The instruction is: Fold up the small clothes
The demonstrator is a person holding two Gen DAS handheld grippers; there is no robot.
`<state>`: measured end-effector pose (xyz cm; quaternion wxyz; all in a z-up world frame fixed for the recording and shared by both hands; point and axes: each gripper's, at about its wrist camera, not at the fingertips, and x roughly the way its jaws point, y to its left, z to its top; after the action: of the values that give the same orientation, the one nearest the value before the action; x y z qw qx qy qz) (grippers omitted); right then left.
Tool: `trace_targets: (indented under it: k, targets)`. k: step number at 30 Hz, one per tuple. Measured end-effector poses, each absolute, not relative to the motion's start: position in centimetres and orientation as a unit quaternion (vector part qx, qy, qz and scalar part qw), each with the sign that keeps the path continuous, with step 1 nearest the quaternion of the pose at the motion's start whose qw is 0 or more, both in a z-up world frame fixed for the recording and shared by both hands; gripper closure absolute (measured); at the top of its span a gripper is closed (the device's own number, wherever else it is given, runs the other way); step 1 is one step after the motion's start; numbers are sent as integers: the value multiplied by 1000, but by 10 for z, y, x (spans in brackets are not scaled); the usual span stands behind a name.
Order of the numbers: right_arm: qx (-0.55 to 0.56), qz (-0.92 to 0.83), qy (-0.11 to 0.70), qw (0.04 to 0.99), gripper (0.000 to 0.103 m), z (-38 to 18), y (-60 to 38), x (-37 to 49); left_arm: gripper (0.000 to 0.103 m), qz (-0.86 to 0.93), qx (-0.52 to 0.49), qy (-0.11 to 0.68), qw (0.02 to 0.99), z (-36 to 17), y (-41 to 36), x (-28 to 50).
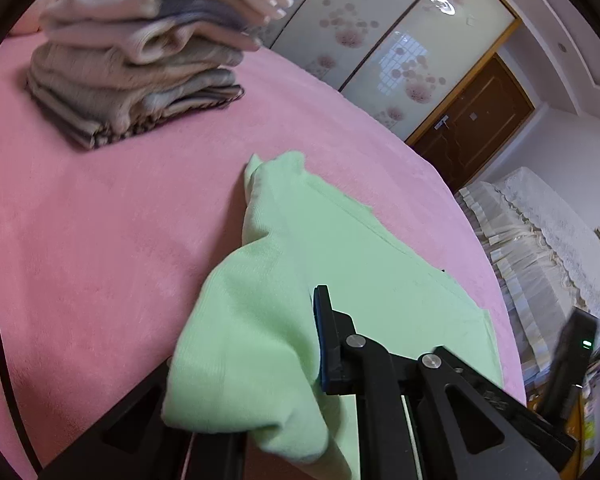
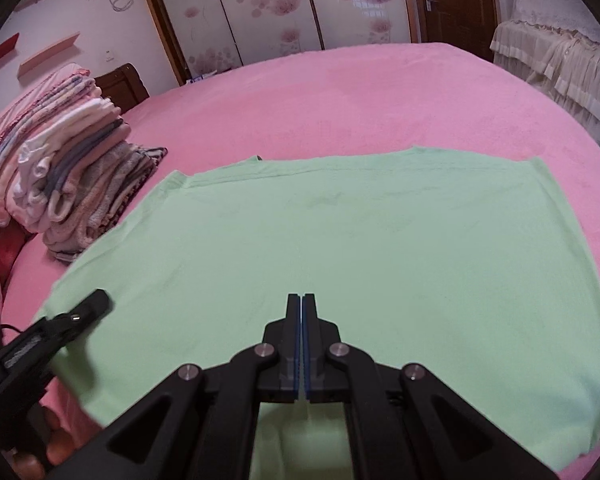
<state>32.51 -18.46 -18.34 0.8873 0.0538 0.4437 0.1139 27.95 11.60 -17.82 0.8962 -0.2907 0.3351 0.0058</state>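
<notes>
A light green garment (image 2: pixel 340 248) lies spread flat on the pink bed (image 2: pixel 360 92). In the left wrist view its near edge (image 1: pixel 252 320) is lifted and bunched over my left gripper (image 1: pixel 292 360), which is shut on it; only the right finger (image 1: pixel 328 344) shows, the other is hidden under cloth. My right gripper (image 2: pixel 301 300) is shut with its fingers pressed together above the garment's near middle; I see no cloth between the tips. The left gripper (image 2: pixel 80 316) shows at the garment's left edge in the right wrist view.
A stack of folded clothes (image 1: pixel 140 52) sits on the bed at the far left and also shows in the right wrist view (image 2: pixel 72 184). Wardrobe doors (image 2: pixel 260 8), a wooden door (image 1: pixel 472 128) and a lace-covered piece of furniture (image 2: pixel 560 64) stand beyond the bed.
</notes>
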Motion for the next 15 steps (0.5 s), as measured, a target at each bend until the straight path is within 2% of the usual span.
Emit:
trace_targets:
  k: [6,15]
  targets:
    - [44,109,469,876,103,-202,-180,332,95,9,-273,326,905,-167,109,279]
    - [58,116,466,875,103,-190,-190,323,95,4,-233,307,923,-146,87,278]
